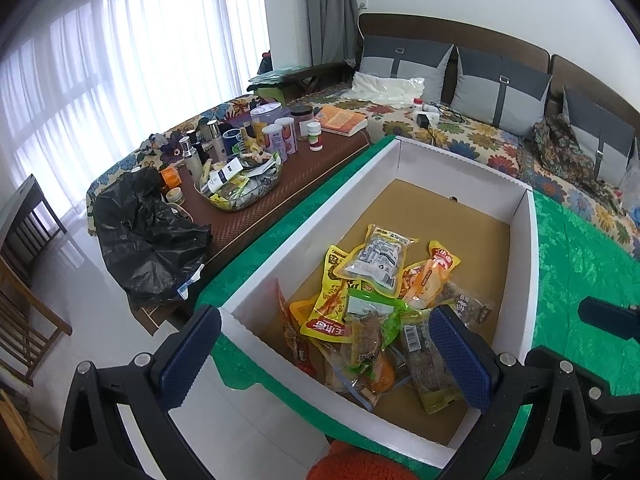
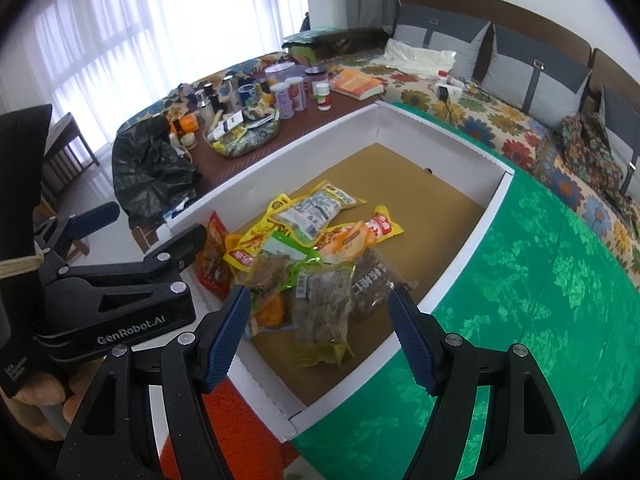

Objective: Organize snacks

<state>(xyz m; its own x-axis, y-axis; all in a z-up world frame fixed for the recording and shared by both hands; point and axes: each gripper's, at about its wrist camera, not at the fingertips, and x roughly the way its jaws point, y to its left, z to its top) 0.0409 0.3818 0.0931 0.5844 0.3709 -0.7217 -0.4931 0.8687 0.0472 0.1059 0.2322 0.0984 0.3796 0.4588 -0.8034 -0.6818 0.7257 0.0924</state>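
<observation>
A white cardboard box (image 1: 534, 240) with a brown floor stands on a green tablecloth (image 1: 580, 248). Several snack packets lie heaped in its near end: a clear-and-yellow pack (image 1: 380, 258), an orange pack (image 1: 432, 276), a green-topped pack (image 1: 368, 312) and a brown pack (image 1: 424, 364). My left gripper (image 1: 326, 356) is open and empty above the box's near corner. My right gripper (image 2: 320, 332) is open and empty over the same heap (image 2: 316, 248); the box shows here too (image 2: 492, 196). The left gripper also shows in the right wrist view (image 2: 156, 224).
A brown side table (image 1: 320, 160) beyond the box carries jars, bottles, a glass bowl of packets (image 1: 240, 184), a book (image 1: 342, 119) and a black plastic bag (image 1: 148, 236). A flowered sofa with grey cushions (image 1: 500, 92) runs behind. Wooden chairs (image 1: 28, 280) stand left.
</observation>
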